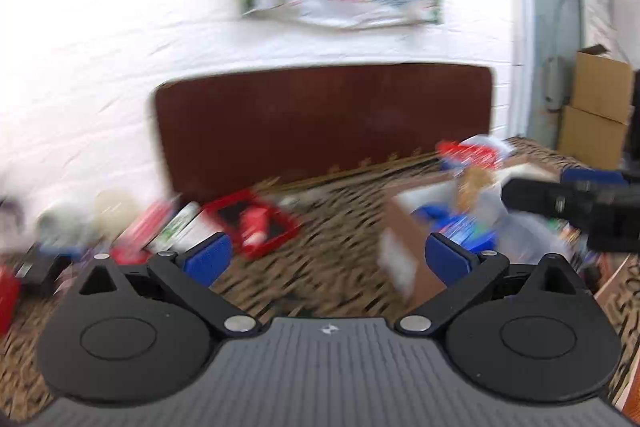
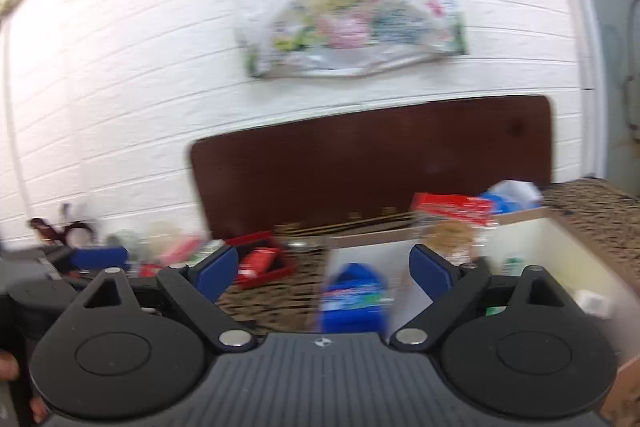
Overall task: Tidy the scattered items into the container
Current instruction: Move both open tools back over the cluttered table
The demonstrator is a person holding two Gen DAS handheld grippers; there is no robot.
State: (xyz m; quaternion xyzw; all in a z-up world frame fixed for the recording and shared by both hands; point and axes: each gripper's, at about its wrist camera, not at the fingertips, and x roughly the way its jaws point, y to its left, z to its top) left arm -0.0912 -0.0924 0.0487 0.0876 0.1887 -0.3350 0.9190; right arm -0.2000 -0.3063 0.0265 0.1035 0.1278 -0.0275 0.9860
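Note:
The picture is blurred by motion. My left gripper [image 1: 326, 259] is open over the patterned cloth, with nothing between its blue pads. Just right of it stands the cardboard box [image 1: 404, 255], full of packets. A red tray [image 1: 256, 223] with a red packet lies ahead to the left, beside several scattered items [image 1: 168, 231]. My right gripper [image 2: 325, 271] is open at the box's [image 2: 520, 215] near left corner. A blue packet [image 2: 352, 299] lies in the box below the jaws, and the pads do not touch it. A red packet [image 2: 452, 207] sticks up at the box's far rim.
A dark brown board [image 1: 320, 119] leans on the white brick wall behind the cloth-covered surface [image 1: 320, 207]. A printed plastic bag [image 2: 344, 7] hangs on the wall. Stacked cartons [image 1: 600, 107] stand far right. The red tray [image 2: 260, 263] shows left of the box.

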